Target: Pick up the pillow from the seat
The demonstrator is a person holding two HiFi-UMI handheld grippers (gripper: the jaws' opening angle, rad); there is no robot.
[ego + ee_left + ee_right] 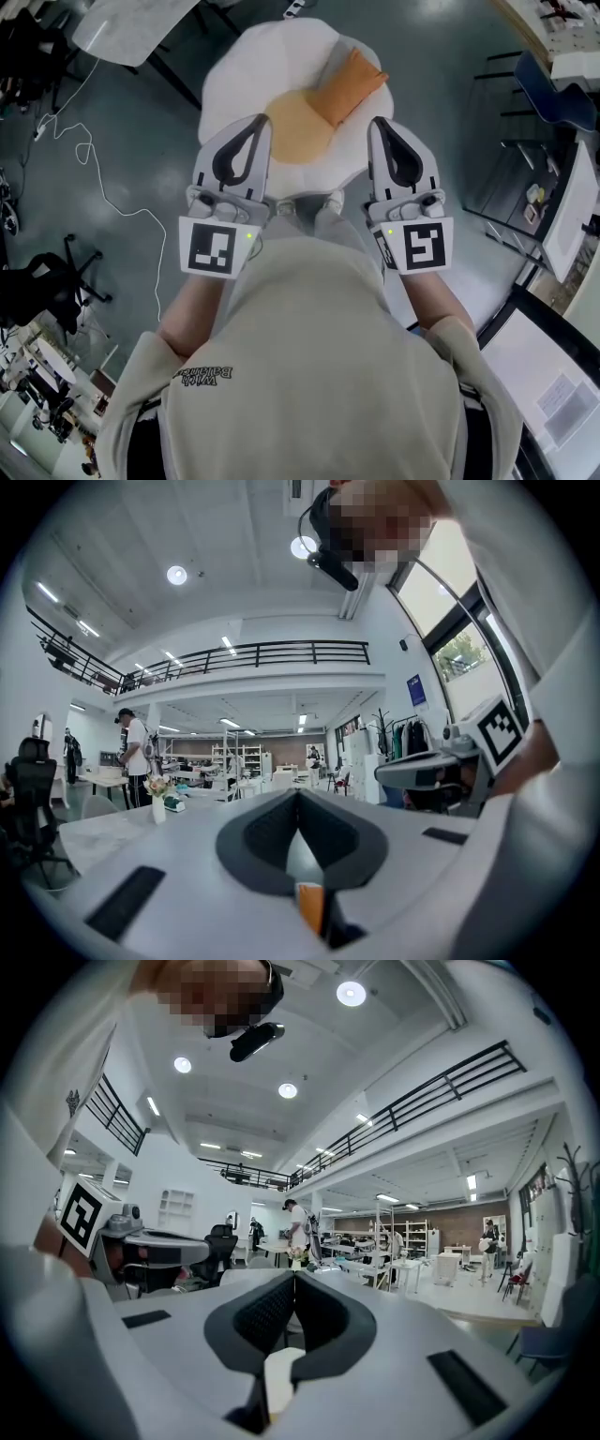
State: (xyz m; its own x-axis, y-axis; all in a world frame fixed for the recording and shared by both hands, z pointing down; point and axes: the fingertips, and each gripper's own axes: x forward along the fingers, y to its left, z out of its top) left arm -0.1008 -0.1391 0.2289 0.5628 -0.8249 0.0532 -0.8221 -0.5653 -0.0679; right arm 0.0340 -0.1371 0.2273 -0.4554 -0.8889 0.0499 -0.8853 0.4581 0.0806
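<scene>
In the head view an orange pillow (349, 86) lies tilted on the right part of a white, egg-shaped seat (272, 56) with a yellow round middle (295, 127). My left gripper (261, 122) and right gripper (377, 124) are held side by side close to my chest, on the near side of the seat and apart from the pillow. Both point forward with jaws closed tip to tip and nothing between them. The left gripper (298, 797) and the right gripper (293, 1275) face out over a large hall in their own views. The pillow is not in either of them.
A white cable (94, 178) snakes over the grey floor at left, near a black office chair (47, 281). A table (131, 28) stands at the top left. A blue chair (553, 94) and desks (572, 216) crowd the right side. A person in a cap (136, 752) stands far off.
</scene>
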